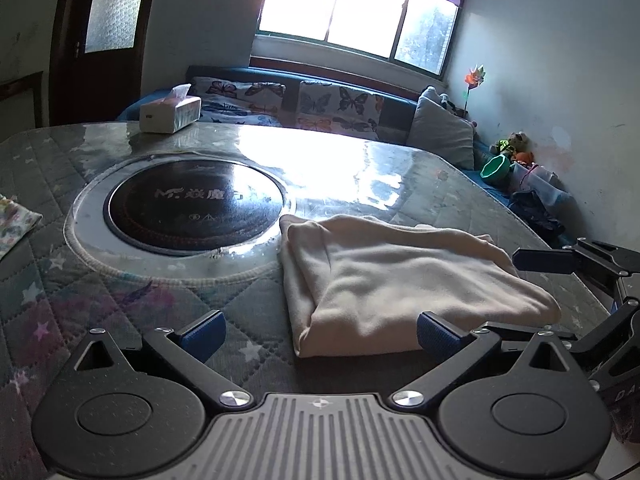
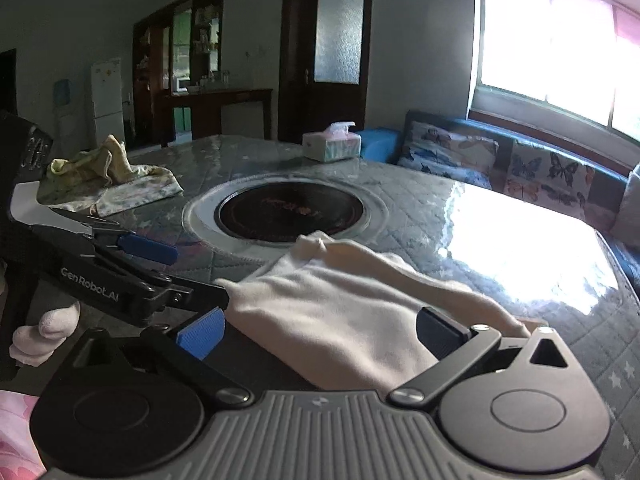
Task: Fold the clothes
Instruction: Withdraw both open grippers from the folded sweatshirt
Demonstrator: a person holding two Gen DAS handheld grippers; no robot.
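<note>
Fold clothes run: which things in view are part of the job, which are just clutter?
Part of the job:
- cream garment, folded on the table
- left gripper, open
- right gripper, open
- floral clothes heaped at the far edge, probably next

Just lying about:
- tissue box
- round hotplate set in the table
- butterfly cushions
- green bowl

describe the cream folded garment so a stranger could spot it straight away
Find the round black cooktop set into the quilted table. Just to its right, at the table's near edge, lies the cream folded garment. It is plain and neatly folded, unlike the crumpled floral clothes across the table.
</note>
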